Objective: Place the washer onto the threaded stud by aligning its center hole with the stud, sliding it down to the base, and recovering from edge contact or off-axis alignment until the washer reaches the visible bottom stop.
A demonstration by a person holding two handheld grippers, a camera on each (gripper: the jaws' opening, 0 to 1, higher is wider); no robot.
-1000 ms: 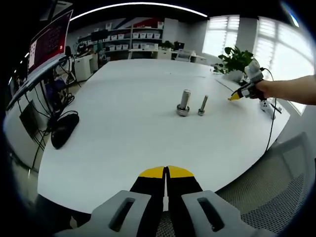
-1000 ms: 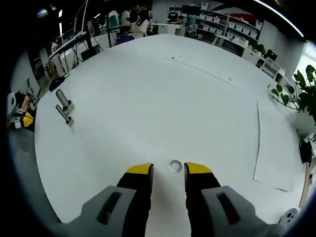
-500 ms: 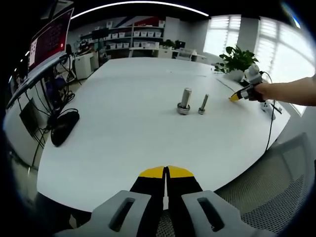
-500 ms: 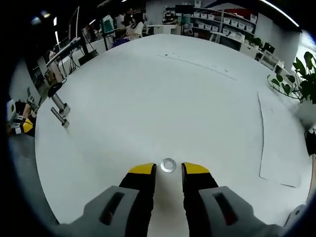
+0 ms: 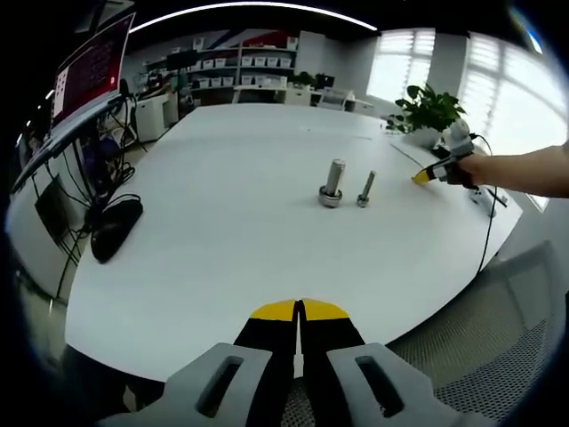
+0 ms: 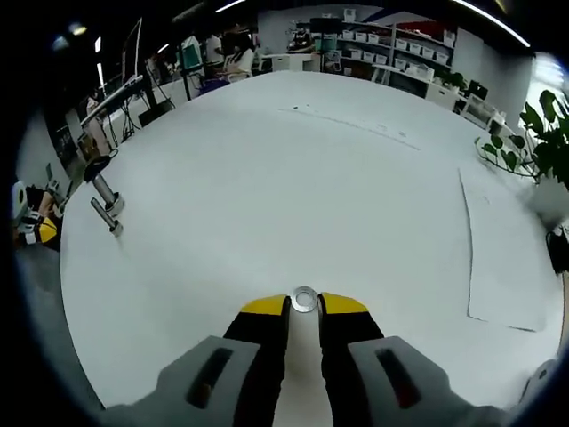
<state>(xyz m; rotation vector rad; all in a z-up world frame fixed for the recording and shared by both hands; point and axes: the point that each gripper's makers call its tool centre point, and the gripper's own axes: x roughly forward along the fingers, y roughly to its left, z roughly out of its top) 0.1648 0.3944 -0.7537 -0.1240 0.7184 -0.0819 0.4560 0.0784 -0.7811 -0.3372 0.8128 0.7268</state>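
A small silver washer [image 6: 304, 300] lies on the white table [image 6: 293, 178], pinched between the yellow tips of my right gripper [image 6: 304, 305], which is shut on it. Far off at the left of the right gripper view stand a thick threaded stud [image 6: 104, 191] and a thinner stud [image 6: 107, 216]. In the left gripper view the thick stud [image 5: 332, 184] and the thin stud [image 5: 364, 189] stand upright mid-table. My left gripper [image 5: 300, 308] hangs shut at the table's near edge, holding nothing. The right gripper [image 5: 430, 172] appears at the far right, held by a person's arm [image 5: 524, 169].
A potted plant [image 5: 427, 111] and a cable [image 5: 487, 233] are at the table's right side. A monitor [image 5: 89, 71] and a dark chair base [image 5: 116, 233] stand left of the table. A pale sheet [image 6: 502, 258] lies on the table to the right.
My right gripper's jaws have closed in from either side until they pinch the washer. The left gripper and both studs have not moved.
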